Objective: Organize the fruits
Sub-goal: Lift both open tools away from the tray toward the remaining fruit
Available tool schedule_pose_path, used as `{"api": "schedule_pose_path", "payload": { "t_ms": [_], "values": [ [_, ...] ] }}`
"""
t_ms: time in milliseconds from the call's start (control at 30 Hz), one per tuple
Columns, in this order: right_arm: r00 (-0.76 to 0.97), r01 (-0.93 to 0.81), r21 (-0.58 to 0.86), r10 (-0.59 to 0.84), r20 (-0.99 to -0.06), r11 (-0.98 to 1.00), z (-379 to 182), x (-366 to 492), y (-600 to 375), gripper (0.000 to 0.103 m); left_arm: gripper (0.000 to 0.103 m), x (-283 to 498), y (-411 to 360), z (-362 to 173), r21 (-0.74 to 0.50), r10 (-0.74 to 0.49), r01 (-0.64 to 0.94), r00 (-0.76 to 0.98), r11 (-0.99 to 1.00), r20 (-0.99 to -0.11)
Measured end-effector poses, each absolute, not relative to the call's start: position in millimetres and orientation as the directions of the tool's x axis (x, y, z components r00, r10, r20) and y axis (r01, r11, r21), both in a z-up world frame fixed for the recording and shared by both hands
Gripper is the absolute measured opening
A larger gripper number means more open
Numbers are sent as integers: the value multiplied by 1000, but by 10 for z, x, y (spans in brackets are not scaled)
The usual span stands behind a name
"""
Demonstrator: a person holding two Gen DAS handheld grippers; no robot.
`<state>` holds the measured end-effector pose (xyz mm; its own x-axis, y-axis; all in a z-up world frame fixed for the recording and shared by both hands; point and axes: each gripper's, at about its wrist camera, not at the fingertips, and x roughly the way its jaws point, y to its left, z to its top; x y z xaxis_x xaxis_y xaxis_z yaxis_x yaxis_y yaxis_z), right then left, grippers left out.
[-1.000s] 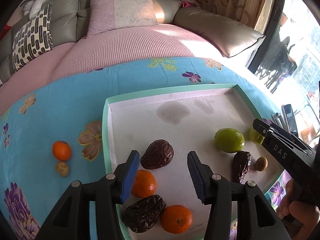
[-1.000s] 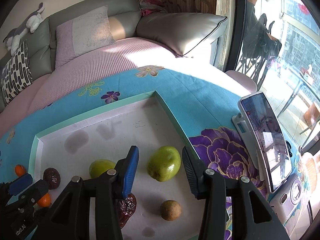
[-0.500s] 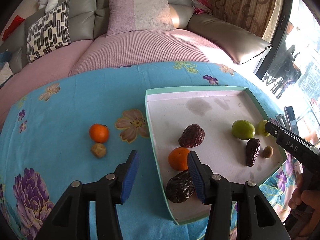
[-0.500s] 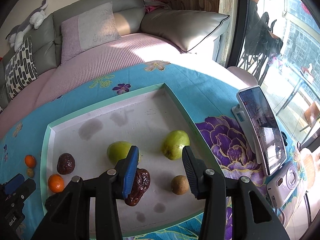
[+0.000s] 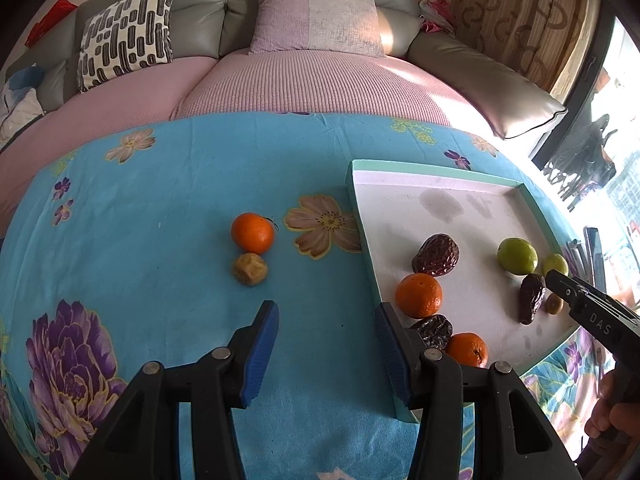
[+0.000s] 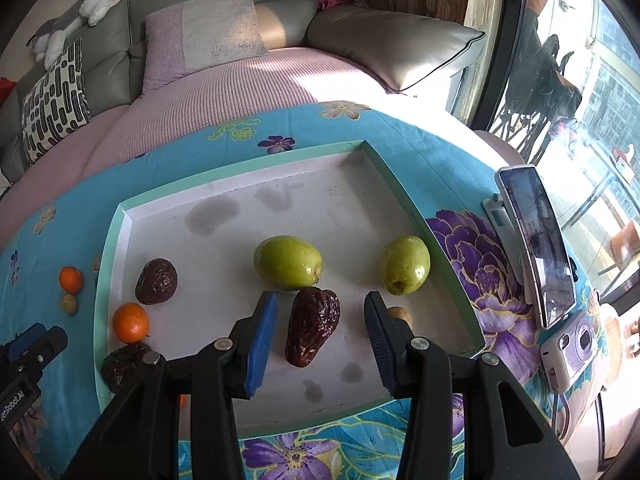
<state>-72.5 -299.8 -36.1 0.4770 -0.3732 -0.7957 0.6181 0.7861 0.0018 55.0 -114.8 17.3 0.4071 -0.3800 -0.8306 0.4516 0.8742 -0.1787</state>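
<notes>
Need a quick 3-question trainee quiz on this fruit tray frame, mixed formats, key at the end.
1. True or false: the left gripper is shut on a fruit.
2. How many green fruits lie in the tray? A) one B) two C) three
3. Fill in: outside the tray, on the blue cloth, an orange lies beside a small ____ fruit.

Key
1. False: both it and the right gripper are open and empty.
2. B: one green fruit near the middle, another by the right wall.
3. Tan.
</notes>
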Motion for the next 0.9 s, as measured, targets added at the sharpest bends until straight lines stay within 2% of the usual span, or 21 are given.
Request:
{"api": "schedule_pose_path", "payload": {
  "t_ms": [133,200,233,267,333,400,500,600,700,767,900],
  "values": [
    [482,597,-14,-372,-793,802,-360,-671,-2909,46,54,593,-1087,135,-178,-363,427,405,887,-839],
    [489,582,-15,-364,-793,813,-370,-650,-2873,54,64,615,-1064,115,-170,-346,409,408,896,-845],
    [493,577,-11,-359,-792,817,-377,-643,-2860,68,67,621,-1052,107,-163,-336,400,411,902,-847],
    [497,572,-7,-353,-792,820,-382,-636,-2850,74,70,624,-1039,101,-155,-326,394,415,906,-850],
    [503,562,-5,-347,-792,827,-386,-619,-2828,74,75,636,-1020,89,-143,-310,383,419,913,-853],
    [504,554,-12,-347,-791,832,-390,-604,-2804,75,87,652,-998,74,-135,-294,367,424,920,-856],
    [503,541,-19,-342,-794,841,-408,-585,-2776,81,98,678,-944,57,-132,-279,341,428,931,-860],
    [509,526,-17,-331,-795,850,-418,-568,-2755,82,103,696,-902,41,-132,-268,318,431,939,-862],
    [513,516,-20,-328,-794,856,-423,-555,-2740,85,103,719,-866,24,-131,-260,305,436,943,-862],
    [515,516,-23,-331,-791,857,-422,-555,-2734,91,103,728,-852,21,-131,-257,296,439,946,-861],
    [533,512,-7,-324,-782,859,-408,-563,-2742,91,103,747,-838,11,-120,-242,284,447,951,-861]
  ]
}}
